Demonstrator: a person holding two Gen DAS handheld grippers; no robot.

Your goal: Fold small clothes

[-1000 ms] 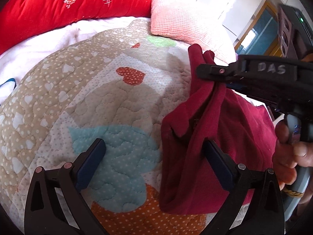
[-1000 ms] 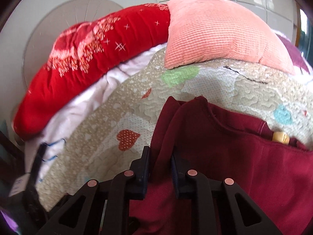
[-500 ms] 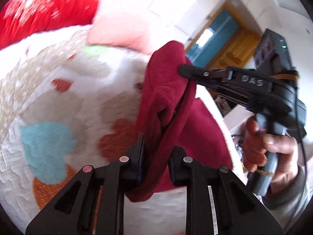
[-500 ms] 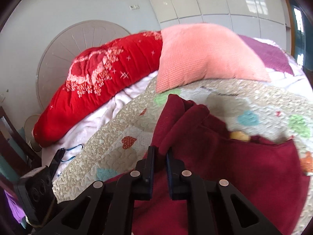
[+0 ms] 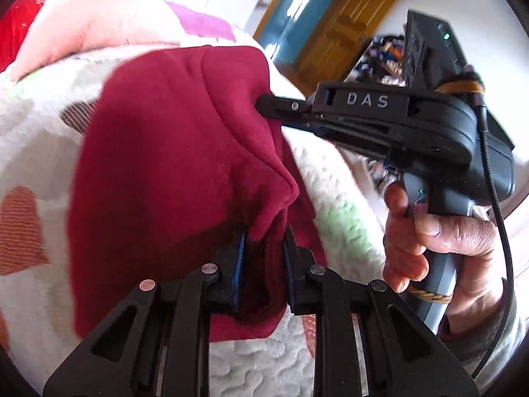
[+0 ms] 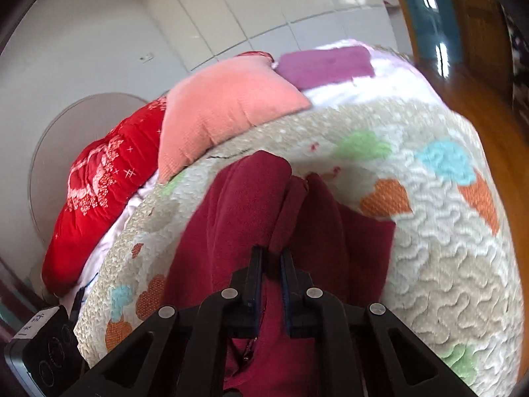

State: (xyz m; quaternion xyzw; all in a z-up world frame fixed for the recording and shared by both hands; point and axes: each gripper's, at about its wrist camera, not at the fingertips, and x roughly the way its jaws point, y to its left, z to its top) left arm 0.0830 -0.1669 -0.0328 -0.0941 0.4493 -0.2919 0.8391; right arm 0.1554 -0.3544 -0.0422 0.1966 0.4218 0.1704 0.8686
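A dark red garment [image 5: 172, 152] hangs lifted above the heart-patterned quilt [image 5: 334, 192]. My left gripper [image 5: 263, 248] is shut on a bunched edge of it at the lower middle of the left wrist view. My right gripper [image 5: 264, 104] comes in from the right, held by a hand, and pinches the garment's upper edge. In the right wrist view my right gripper [image 6: 271, 264] is shut on a fold of the garment [image 6: 238, 211], which drapes down over the quilt [image 6: 439, 264].
A pink cushion [image 6: 228, 106], a red embroidered pillow [image 6: 99, 195] and a purple cloth [image 6: 327, 63] lie at the head of the bed. A wooden door [image 5: 347, 23] and floor are off to the right. The left gripper's body [image 6: 43, 347] shows at lower left.
My left gripper, open beside the garment a second ago, has shut on its edge. Both grippers have lifted the garment and swung it toward the bed's door side.
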